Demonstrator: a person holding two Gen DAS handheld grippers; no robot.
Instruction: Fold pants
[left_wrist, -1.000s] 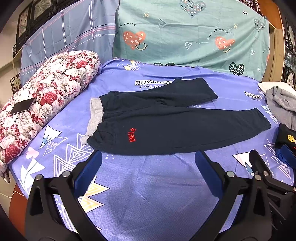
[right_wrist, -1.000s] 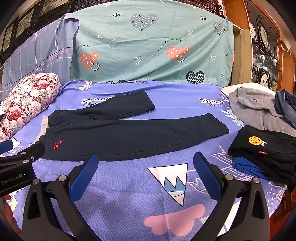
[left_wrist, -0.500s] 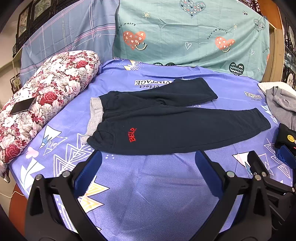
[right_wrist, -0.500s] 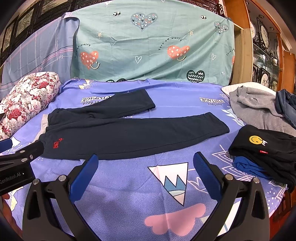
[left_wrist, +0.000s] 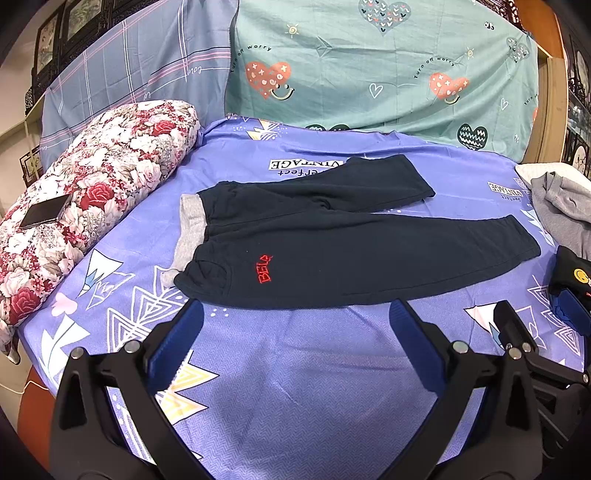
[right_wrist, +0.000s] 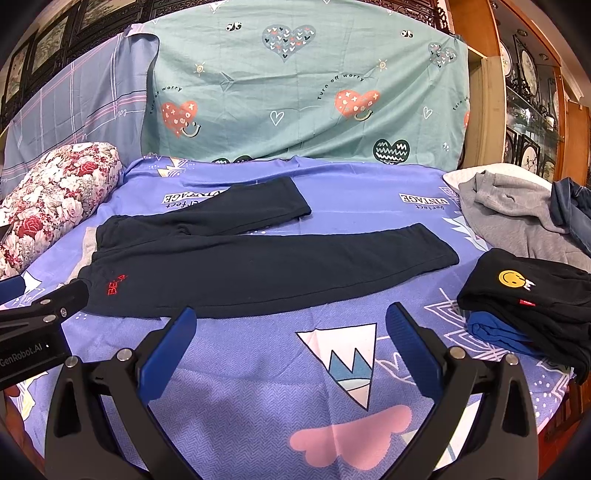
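Left gripper (left_wrist: 293, 321): jaws spread wide, nothing between them, poised over bare purple bedsheet (left_wrist: 295, 369) just short of the near edge of the pants (left_wrist: 332, 254). Right gripper (right_wrist: 291, 328): jaws equally wide, empty, likewise above the sheet and apart from the cloth.

Dark navy pants laid flat across the bed, waistband toward the left, near leg stretched out to the right, far leg angled away behind it. Red stitched lettering (left_wrist: 264, 267) close to the waist; grey fabric (left_wrist: 190, 229) showing at the waistband, possibly the lining, hard to tell.

Seen only from the left wrist: a dark phone (left_wrist: 46, 216) lying on the floral bolster (left_wrist: 92, 192), and the lettering in full. Seen better from the right wrist: a folded black garment with a yellow smiley (right_wrist: 528, 291) stacked on a blue one (right_wrist: 495, 330) at the right edge of the bed, a crumpled grey garment (right_wrist: 517, 218) behind, and the side of the left gripper's body intruding at lower left.
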